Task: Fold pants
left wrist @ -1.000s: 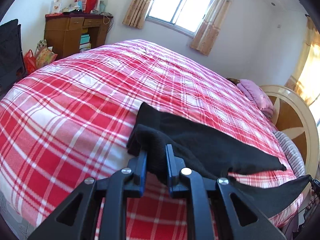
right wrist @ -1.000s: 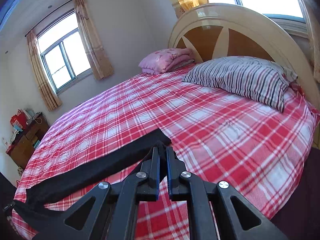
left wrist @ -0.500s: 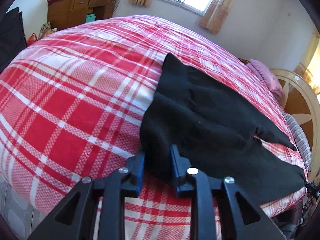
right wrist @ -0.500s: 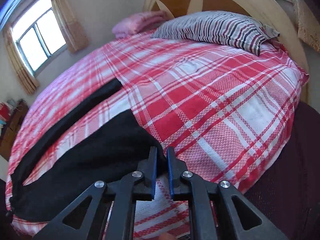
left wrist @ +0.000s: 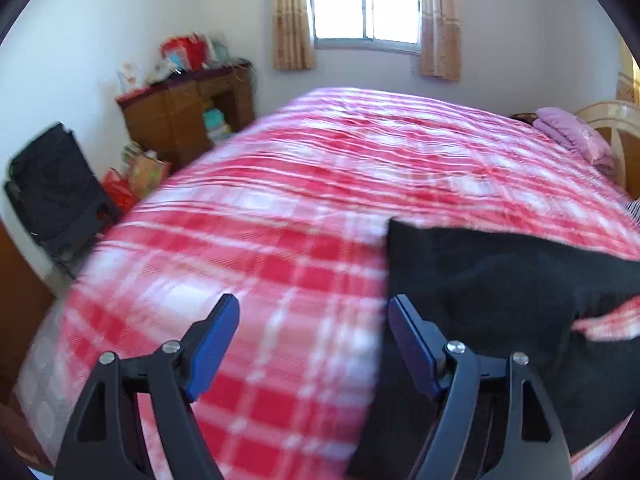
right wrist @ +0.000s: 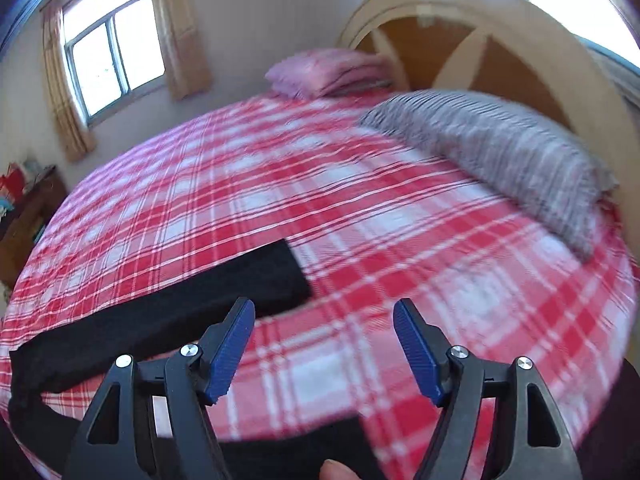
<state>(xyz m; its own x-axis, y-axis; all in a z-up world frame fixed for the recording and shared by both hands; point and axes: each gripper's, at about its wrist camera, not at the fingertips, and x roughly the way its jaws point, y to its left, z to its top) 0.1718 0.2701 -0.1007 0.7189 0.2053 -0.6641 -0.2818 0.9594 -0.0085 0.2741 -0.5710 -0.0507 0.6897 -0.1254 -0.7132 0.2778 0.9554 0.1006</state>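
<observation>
both my left gripper (left wrist: 314, 344) and right gripper (right wrist: 324, 346) have just been opening, jaws apart with nothing between them. the black pants (right wrist: 168, 304) lie spread along the near edge of the red plaid bed (right wrist: 360, 216). next i'd smooth the legs flat and square before regripping.

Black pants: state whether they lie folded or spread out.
Spread, not folded: the black pants lie with two legs apart on the plaid bedspread, fabric showing between them.

Red-white plaid bedspread (left wrist: 280, 240) beneath and ahead of claw; wooden desk (left wrist: 188, 120) far ahead-left, cluttered top; curtained window (left wrist: 364, 0) straight ahead; striped pillow (right wrist: 500, 148) ahead-right; pink folded bedding (right wrist: 332, 70) beyond, against cream headboard (right wrist: 520, 28).
</observation>
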